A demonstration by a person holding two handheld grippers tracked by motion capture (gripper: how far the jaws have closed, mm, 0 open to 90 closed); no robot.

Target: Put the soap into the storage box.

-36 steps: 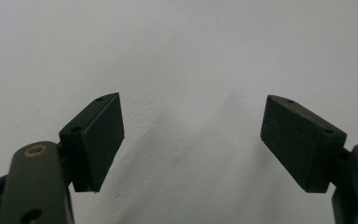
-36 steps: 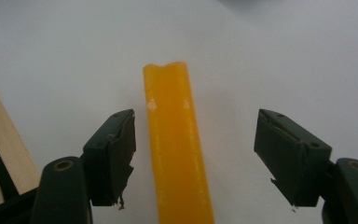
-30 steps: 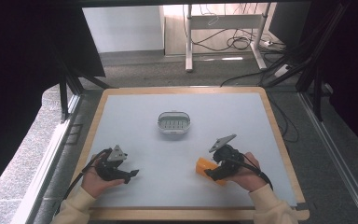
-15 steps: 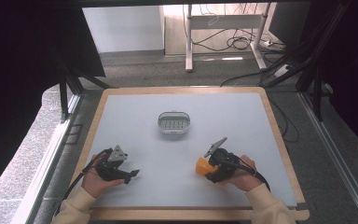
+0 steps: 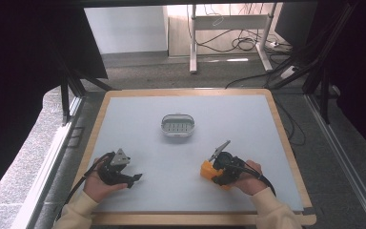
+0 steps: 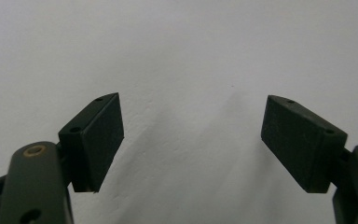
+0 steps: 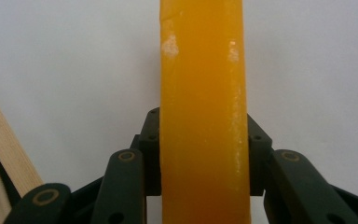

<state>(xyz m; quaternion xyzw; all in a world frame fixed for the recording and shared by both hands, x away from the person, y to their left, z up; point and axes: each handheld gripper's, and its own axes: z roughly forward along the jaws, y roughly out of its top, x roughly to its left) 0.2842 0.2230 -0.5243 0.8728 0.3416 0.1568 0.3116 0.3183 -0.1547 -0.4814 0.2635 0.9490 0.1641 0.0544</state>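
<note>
Item: your right gripper [image 5: 210, 171], held in your right hand [image 5: 248, 177] near the table's [image 5: 267, 143] front edge. Its jaws are closed on an orange block [image 7: 203, 116], one black pad pressed to each long side; in the right gripper view the block rises straight up from between the jaws and runs past the top of the frame, with scuffed pale marks near its upper end. In the high view the orange block [image 5: 208, 170] juts out beyond the jaws toward the middle of the table, low over the white surface (whether it touches the surface, you cannot tell). A strip of the table's wooden rim [image 7: 4, 140] lies off to the left of the jaws in the right gripper view. Item: your left gripper [image 5: 134, 178], held in your left hand [image 5: 100, 185], grey three-cornered plate on top. Its jaws stand wide apart with nothing between them; in the left gripper view bare white surface lies ahead of and between the two pads [image 6: 98, 140]. Item: a small white oval tray [image 5: 177, 125] with ribbed floor, well ahead of both sets of jaws, roughly midway between them across the table, and apart from the block.
</note>
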